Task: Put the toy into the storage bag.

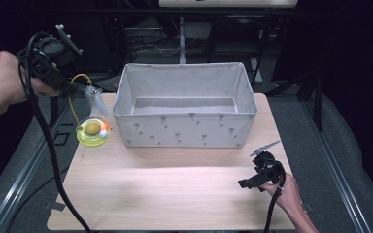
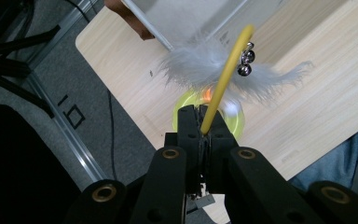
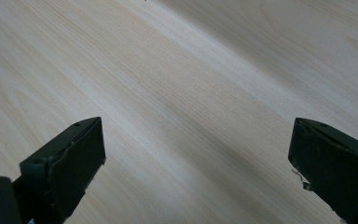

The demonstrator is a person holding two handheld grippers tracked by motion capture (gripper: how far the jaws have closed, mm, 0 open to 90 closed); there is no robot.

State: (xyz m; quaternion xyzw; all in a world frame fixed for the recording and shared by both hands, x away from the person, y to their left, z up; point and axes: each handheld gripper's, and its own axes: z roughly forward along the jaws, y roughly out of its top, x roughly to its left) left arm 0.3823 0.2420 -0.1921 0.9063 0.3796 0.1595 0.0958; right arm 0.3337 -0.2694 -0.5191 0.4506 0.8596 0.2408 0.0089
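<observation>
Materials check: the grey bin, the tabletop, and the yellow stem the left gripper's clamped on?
Grey bin: looks like fabric, matte, with soft walls and a small printed pattern.
Tabletop: pale wood or wood-look laminate; grain lines show, with a low sheen. Cannot tell which.
Yellow stem: smooth and glossy, bent in an arc, so probably flexible plastic or coated wire. The left gripper pinches its end.

Each black claw (image 1: 257,182) has 2 blocky jaws, brass-ringed screw holes, a trailing black cable and a grey plate.
</observation>
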